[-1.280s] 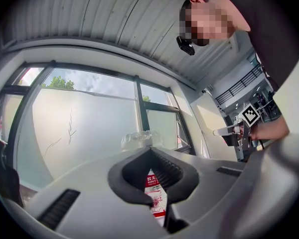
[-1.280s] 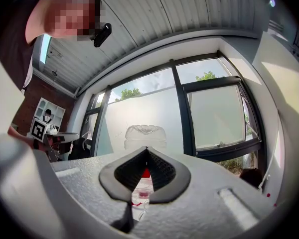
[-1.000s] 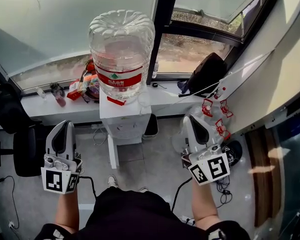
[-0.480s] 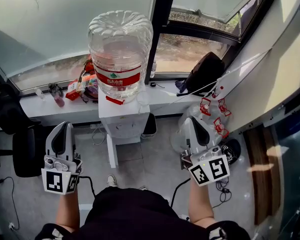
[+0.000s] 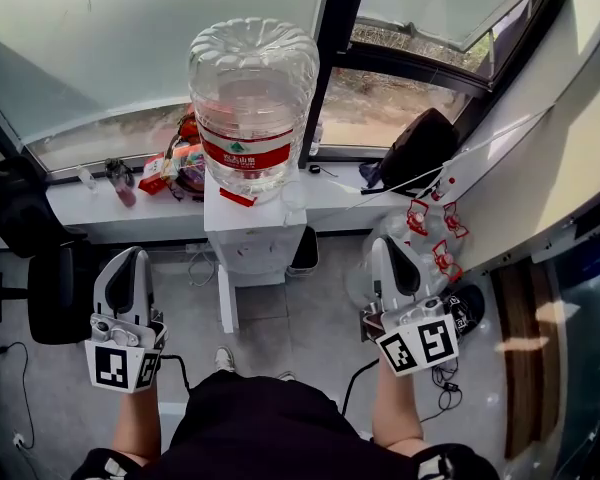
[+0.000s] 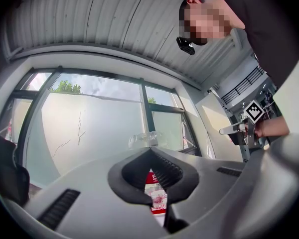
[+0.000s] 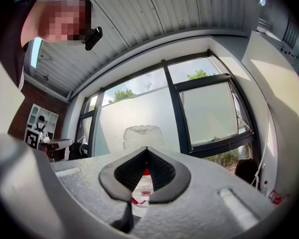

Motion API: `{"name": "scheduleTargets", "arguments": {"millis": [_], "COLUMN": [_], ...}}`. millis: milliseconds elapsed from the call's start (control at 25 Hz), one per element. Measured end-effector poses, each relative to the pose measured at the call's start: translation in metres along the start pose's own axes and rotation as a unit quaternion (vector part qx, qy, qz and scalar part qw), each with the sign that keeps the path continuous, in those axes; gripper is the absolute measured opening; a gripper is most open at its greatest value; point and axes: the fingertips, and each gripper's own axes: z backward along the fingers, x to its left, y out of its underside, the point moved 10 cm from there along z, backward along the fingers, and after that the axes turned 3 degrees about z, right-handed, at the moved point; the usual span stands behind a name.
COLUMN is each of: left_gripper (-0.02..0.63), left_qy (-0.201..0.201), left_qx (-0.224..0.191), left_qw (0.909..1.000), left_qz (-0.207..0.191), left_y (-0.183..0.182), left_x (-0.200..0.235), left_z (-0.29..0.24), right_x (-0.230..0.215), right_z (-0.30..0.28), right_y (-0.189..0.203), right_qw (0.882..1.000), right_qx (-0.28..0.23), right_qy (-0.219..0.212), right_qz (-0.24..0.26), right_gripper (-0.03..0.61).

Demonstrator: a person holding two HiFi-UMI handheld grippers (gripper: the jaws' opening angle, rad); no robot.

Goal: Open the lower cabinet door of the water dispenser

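Dispenser (image 5: 252, 236) seen ahead, by window. Door (image 5: 226, 303) judged already swung out at its lower left, though seen edge-on and not certain. Left gripper (image 5: 130, 255), right gripper (image 5: 388, 245) held closed, empty, well back from door.

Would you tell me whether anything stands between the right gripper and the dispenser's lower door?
Nothing visible does: the floor before the dispenser lies open to the shut right gripper. A black container stands at the dispenser's right side, off that path.
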Motion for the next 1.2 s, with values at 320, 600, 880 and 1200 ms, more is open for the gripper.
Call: {"name": "scheduleTargets", "arguments": {"millis": [320, 600, 880, 1200], "left_gripper": [0.008, 0.008, 0.008, 0.008], "left_qy": [0.017, 0.027, 0.031, 0.030], "left_qx": [0.001, 0.001, -0.003, 0.000], "left_qw": [0.9998, 0.9996, 0.9994, 0.9994], "left_qz": [0.007, 0.013, 0.015, 0.018], "left_y": [0.004, 0.006, 0.005, 0.009], "left_x": [-0.004, -0.002, 0.002, 0.007], "left_z": [-0.009, -0.013, -0.016, -0.013], "right_x": [0.005, 0.006, 0.012, 0.017], "right_z": [0.007, 0.010, 0.005, 0.003], "right_y": [0.003, 0.002, 0.001, 0.004], "right_qw": [1.000, 1.000, 0.999, 0.999], "right_qx": [0.009, 0.016, 0.019, 0.024], "right_qy": [0.009, 0.021, 0.019, 0.024], "right_qz": [0.000, 0.014, 0.024, 0.031], "right_gripper": [0.005, 0.004, 0.005, 0.005]}}
